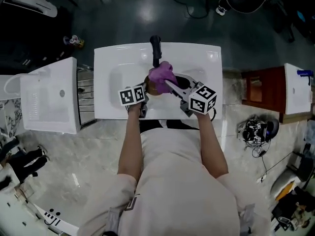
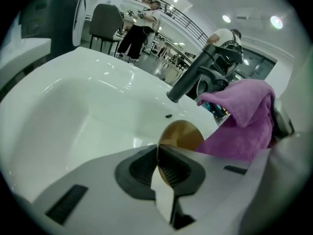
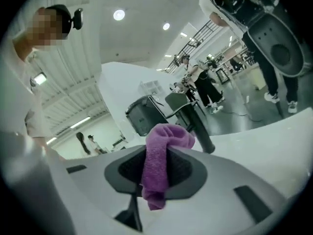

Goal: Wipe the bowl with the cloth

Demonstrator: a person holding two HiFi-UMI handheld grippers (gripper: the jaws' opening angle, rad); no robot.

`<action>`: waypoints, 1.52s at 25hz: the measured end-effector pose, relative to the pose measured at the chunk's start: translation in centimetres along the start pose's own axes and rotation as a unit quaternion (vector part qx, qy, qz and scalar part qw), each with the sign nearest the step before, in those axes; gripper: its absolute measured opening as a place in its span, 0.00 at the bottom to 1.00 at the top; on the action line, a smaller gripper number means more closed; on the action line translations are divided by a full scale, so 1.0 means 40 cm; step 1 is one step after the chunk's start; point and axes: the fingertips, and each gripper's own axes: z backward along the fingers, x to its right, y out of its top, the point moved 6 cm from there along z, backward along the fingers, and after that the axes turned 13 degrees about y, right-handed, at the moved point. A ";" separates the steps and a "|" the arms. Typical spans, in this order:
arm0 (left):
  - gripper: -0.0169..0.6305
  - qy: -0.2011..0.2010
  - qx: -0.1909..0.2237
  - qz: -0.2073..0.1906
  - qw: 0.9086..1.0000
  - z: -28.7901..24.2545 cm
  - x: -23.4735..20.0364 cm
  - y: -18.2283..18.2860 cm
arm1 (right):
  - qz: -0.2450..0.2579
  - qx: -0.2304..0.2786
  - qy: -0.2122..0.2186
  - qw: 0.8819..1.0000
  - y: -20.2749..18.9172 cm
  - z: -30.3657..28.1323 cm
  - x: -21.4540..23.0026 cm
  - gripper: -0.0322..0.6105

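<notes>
A gold-brown bowl [image 2: 180,135] is held edge-on over the white sink basin [image 2: 73,116], its rim pinched between the jaws of my left gripper [image 2: 159,166]. In the head view the bowl [image 1: 151,86] shows just under the purple cloth [image 1: 162,74], with my left gripper [image 1: 146,91] at its left. My right gripper [image 3: 155,168] is shut on the purple cloth [image 3: 159,155], which bunches above its jaws. The cloth [image 2: 247,119] rests against the bowl's right side. My right gripper [image 1: 170,86] reaches in from the right.
A black faucet [image 1: 155,49] stands at the sink's back edge, its spout [image 2: 195,72] above the basin. A white cabinet [image 1: 49,95] sits to the left, a red-brown one [image 1: 261,90] to the right. People and chairs fill the background.
</notes>
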 end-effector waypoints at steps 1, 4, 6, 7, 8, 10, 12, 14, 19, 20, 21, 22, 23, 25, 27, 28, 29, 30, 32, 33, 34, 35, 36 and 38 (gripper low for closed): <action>0.05 0.004 0.006 0.014 1.000 0.011 0.004 -0.007 | -0.007 -0.006 0.023 1.000 -0.009 -0.019 0.000 0.19; 0.05 0.027 0.029 0.042 0.998 0.039 0.016 -0.017 | -0.014 -0.082 0.043 0.996 -0.046 -0.059 0.024 0.19; 0.05 0.046 0.044 0.050 0.997 0.058 0.015 -0.018 | 0.016 -0.170 0.007 0.985 -0.074 -0.071 0.052 0.19; 0.05 0.056 0.053 0.053 0.996 0.069 0.011 -0.016 | 0.039 -0.211 -0.014 0.977 -0.085 -0.074 0.064 0.19; 0.05 0.065 0.062 0.056 0.994 0.080 0.007 -0.012 | 0.063 -0.243 -0.032 0.967 -0.092 -0.077 0.074 0.19; 0.05 0.085 0.084 0.063 0.991 0.105 0.000 -0.001 | 0.108 -0.286 -0.055 0.950 -0.099 -0.088 0.083 0.19; 0.05 0.106 0.104 0.061 0.987 0.126 -0.003 0.006 | 0.161 -0.335 -0.057 0.927 -0.111 -0.110 0.074 0.19; 0.05 0.119 0.122 0.052 0.984 0.139 -0.001 0.016 | 0.219 -0.393 -0.043 0.892 -0.128 -0.146 0.051 0.19; 0.05 0.110 0.140 0.004 0.984 0.147 0.038 0.041 | 0.302 -0.467 0.010 0.831 -0.184 -0.228 -0.015 0.19; 0.05 0.106 0.140 -0.006 0.984 0.147 0.051 0.042 | 0.308 -0.468 0.014 0.828 -0.189 -0.231 -0.019 0.19; 0.05 0.101 0.140 -0.015 0.985 0.148 0.062 0.042 | 0.311 -0.466 0.014 0.829 -0.189 -0.229 -0.018 0.19; 0.05 0.096 0.139 -0.023 0.985 0.150 0.071 0.040 | 0.309 -0.457 0.012 0.834 -0.185 -0.224 -0.014 0.19; 0.05 0.091 0.138 -0.031 0.986 0.152 0.077 0.038 | 0.302 -0.443 0.007 0.844 -0.177 -0.219 -0.009 0.19; 0.05 0.090 0.138 -0.059 0.985 0.157 0.090 0.034 | 0.283 -0.411 -0.009 0.867 -0.155 -0.214 0.006 0.19; 0.05 0.100 0.142 -0.089 0.981 0.161 0.107 0.036 | 0.271 -0.392 -0.028 0.879 -0.140 -0.211 0.018 0.19; 0.05 0.106 0.144 -0.102 0.978 0.162 0.114 0.040 | 0.268 -0.385 -0.036 0.882 -0.136 -0.210 0.022 0.19; 0.05 0.112 0.146 -0.115 0.976 0.164 0.120 0.045 | 0.265 -0.377 -0.043 0.886 -0.133 -0.209 0.024 0.19; 0.05 0.115 0.146 -0.126 0.974 0.166 0.125 0.048 | 0.261 -0.370 -0.050 0.890 -0.131 -0.207 0.026 0.19; 0.05 0.117 0.147 -0.146 0.971 0.170 0.137 0.052 | 0.253 -0.360 -0.064 0.896 -0.124 -0.200 0.033 0.19; 0.05 0.118 0.148 -0.153 0.970 0.172 0.145 0.054 | 0.248 -0.358 -0.071 0.898 -0.122 -0.196 0.037 0.19; 0.06 0.118 0.151 -0.159 0.969 0.174 0.153 0.056 | 0.240 -0.355 -0.077 0.900 -0.119 -0.192 0.041 0.19; 0.06 0.118 0.154 -0.162 0.968 0.174 0.159 0.058 | 0.230 -0.351 -0.082 0.904 -0.117 -0.186 0.047 0.19; 0.06 0.118 0.156 -0.165 0.967 0.174 0.164 0.062 | 0.220 -0.347 -0.087 0.907 -0.114 -0.181 0.053 0.19; 0.06 0.120 0.160 -0.173 0.965 0.171 0.167 0.069 | 0.209 -0.343 -0.095 0.911 -0.106 -0.172 0.063 0.19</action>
